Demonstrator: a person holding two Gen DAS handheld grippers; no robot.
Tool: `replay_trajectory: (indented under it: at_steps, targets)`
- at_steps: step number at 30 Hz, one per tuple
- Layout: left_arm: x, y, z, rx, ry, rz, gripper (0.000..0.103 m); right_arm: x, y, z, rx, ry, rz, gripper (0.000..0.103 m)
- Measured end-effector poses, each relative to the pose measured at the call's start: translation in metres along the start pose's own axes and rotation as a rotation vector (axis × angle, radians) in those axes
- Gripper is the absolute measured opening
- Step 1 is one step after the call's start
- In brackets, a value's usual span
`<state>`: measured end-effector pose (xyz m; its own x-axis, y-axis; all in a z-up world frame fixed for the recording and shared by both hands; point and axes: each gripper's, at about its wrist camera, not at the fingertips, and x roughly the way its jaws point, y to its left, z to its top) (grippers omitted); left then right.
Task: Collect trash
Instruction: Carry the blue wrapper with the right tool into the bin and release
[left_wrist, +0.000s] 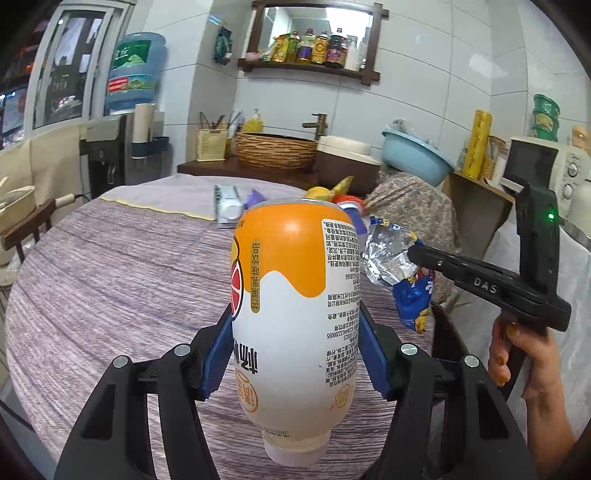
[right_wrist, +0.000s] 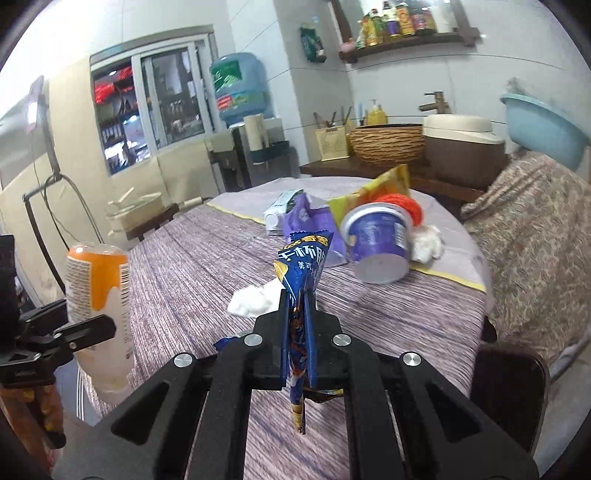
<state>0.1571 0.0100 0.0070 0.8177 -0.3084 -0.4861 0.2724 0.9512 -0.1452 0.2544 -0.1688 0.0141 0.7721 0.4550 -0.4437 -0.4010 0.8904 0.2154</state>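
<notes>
An orange and white drink bottle (left_wrist: 295, 295) hangs cap-down over the striped purple tablecloth (left_wrist: 110, 277), with my left gripper (left_wrist: 295, 354) shut on it, blue pads (left_wrist: 216, 354) against its sides. In the right wrist view the bottle (right_wrist: 98, 291) and left gripper (right_wrist: 86, 332) show at the left. My right gripper (right_wrist: 297, 306) is shut on a crumpled blue snack wrapper (right_wrist: 304, 258); its silver inside (left_wrist: 388, 258) shows beside the bottle, pinched by the right gripper (left_wrist: 415, 254). A hand (left_wrist: 517, 350) holds that gripper's handle.
On the table lie a white tissue (right_wrist: 251, 299), a purple cup (right_wrist: 380, 240) on its side, purple wrapper (right_wrist: 306, 218), yellow wrapper (right_wrist: 376, 188), another tissue (right_wrist: 428, 242) and a white carton (right_wrist: 284, 206). A floral-covered chair (right_wrist: 535, 240) stands at right.
</notes>
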Motion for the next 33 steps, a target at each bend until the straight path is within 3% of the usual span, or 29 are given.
replay_trajectory:
  at_steps: [3, 6, 11, 13, 18, 23, 25, 29, 33]
  targets:
    - [0.008, -0.017, 0.0, 0.012, 0.006, -0.045, 0.061, -0.03, -0.02, -0.009, 0.04, -0.04, -0.039, 0.008]
    - [0.014, -0.036, 0.002, 0.024, 0.003, -0.1, 0.061, -0.058, -0.045, -0.02, 0.079, -0.063, -0.132, 0.008]
    - [0.026, -0.076, 0.009, 0.066, 0.0, -0.21, 0.061, -0.082, -0.103, -0.045, 0.16, -0.026, -0.311, 0.008]
    - [0.032, -0.095, 0.011, 0.093, 0.002, -0.255, 0.061, -0.075, -0.131, -0.06, 0.199, 0.026, -0.379, 0.008]
    - [0.048, -0.132, 0.005, 0.143, 0.03, -0.334, 0.061, -0.039, -0.189, -0.113, 0.297, 0.166, -0.457, 0.008]
    - [0.067, -0.156, -0.003, 0.159, 0.076, -0.389, 0.061, -0.006, -0.229, -0.162, 0.403, 0.264, -0.463, 0.009]
    - [0.074, -0.163, -0.007, 0.166, 0.093, -0.401, 0.061, 0.002, -0.239, -0.174, 0.43, 0.277, -0.479, 0.013]
    - [0.091, -0.175, -0.015, 0.176, 0.137, -0.424, 0.061, 0.001, -0.246, -0.189, 0.454, 0.27, -0.52, 0.054]
    - [0.108, -0.187, -0.023, 0.184, 0.173, -0.443, 0.061, -0.013, -0.241, -0.188, 0.432, 0.231, -0.538, 0.054]
